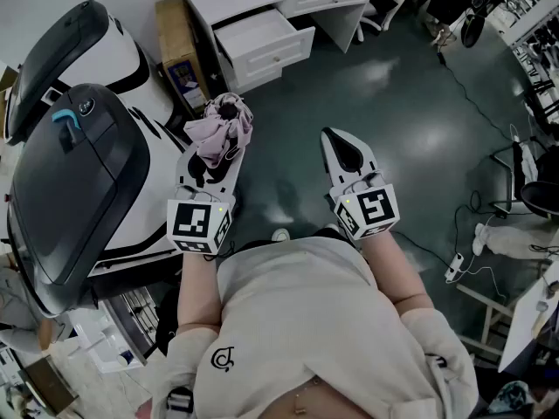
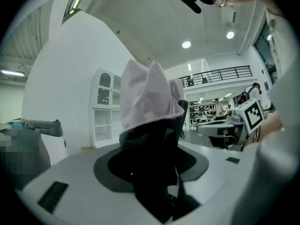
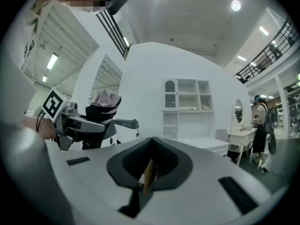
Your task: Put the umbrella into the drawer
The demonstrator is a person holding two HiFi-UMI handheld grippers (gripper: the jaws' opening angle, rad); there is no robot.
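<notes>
Half the job looks done: the left gripper (image 1: 212,166) clamps the folded umbrella (image 1: 225,129) between its jaws, the right gripper (image 1: 335,140) hangs shut and empty, and the open drawer (image 1: 262,42) waits well ahead of both.

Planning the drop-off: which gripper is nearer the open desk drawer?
Left. In the head view the left gripper, shut on the umbrella, is below and slightly left of the open drawer. The right gripper is farther off, below and to its right.
</notes>
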